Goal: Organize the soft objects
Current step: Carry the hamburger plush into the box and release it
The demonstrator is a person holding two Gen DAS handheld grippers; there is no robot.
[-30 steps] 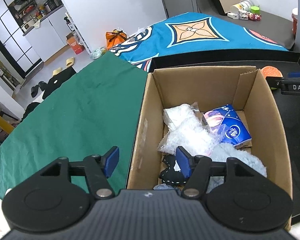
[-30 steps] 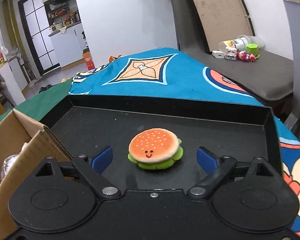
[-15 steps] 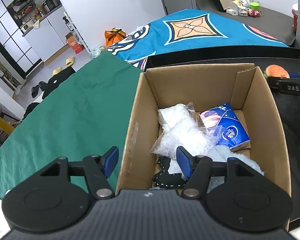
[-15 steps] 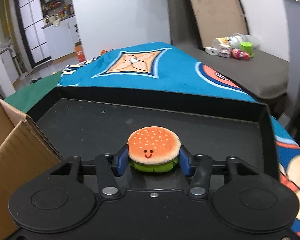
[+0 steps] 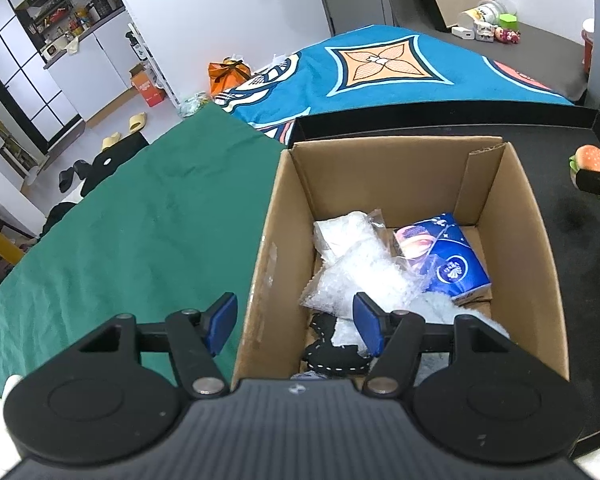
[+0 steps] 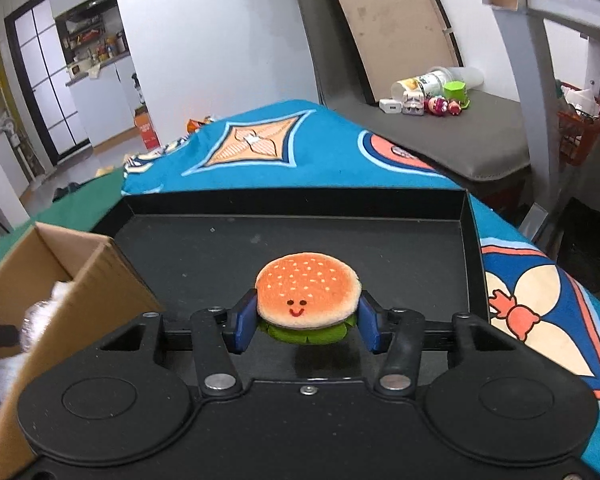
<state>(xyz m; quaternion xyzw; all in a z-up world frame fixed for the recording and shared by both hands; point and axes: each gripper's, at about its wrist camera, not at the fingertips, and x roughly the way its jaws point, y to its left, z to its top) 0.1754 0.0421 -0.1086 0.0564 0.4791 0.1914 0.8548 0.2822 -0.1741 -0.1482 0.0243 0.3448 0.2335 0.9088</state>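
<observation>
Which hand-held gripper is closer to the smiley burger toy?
Right. The right hand-held gripper squeezes the burger toy between its pads; the left hand-held gripper sits open at the cardboard box, apart from it.

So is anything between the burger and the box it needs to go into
Only the box's near cardboard wall; the burger, held in the right tongs above the black tray, has to clear it. The left tongs straddle the opposite wall; the box's open top looks free.
</observation>
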